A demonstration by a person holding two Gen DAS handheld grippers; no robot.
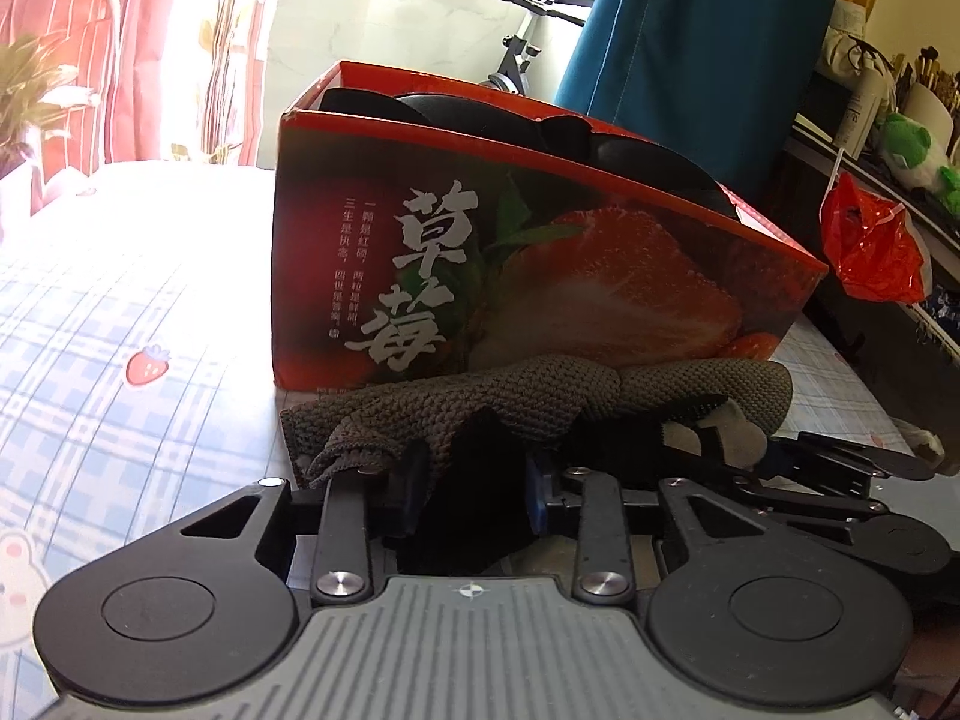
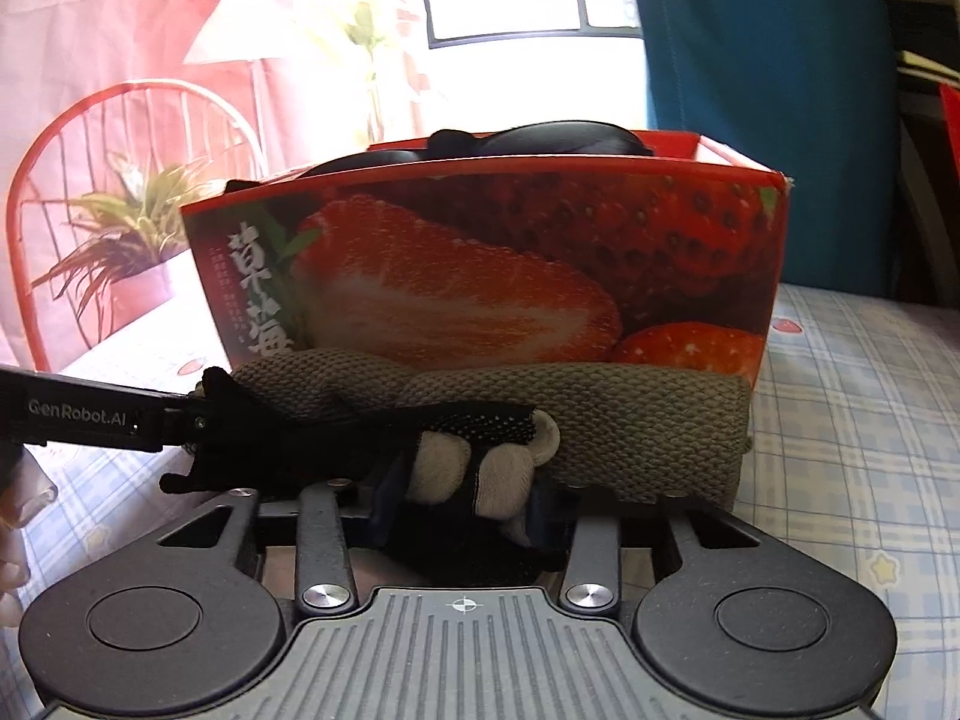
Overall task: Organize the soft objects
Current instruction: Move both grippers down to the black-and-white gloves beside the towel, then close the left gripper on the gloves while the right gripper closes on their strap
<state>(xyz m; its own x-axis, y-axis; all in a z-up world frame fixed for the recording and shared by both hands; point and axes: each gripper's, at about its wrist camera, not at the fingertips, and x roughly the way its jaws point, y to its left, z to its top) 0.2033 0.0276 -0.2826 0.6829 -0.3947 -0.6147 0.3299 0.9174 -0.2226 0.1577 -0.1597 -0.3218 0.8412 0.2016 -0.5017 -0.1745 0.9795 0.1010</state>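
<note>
the left claw (image 1: 474,480) is clenched on a black cloth piece (image 1: 462,516) and the near edge of a grey-brown knitted cloth (image 1: 480,402), which drapes over its left finger and stretches away to the right just ahead of the fingertips. the right claw (image 2: 462,504) is clenched on a black-and-pale fabric item (image 2: 474,462), likely a glove or sock, with pale rounded parts bulging out between its fingers. the same knitted cloth (image 2: 600,426) lies rolled just beyond the right claw, running left to right and touching the base of the strawberry box (image 2: 480,264). that red printed box (image 1: 510,264) stands right behind the cloth in both views, with dark rounded things showing above its rim. from the right wrist view, the other claw's arm reaches in from the left, meeting the black fabric. everything sits on a bed sheet (image 1: 120,312) with a blue check and strawberry print. off to the right of the left claw, a red plastic bag (image 1: 870,252) hangs near a dark shelf.
</note>
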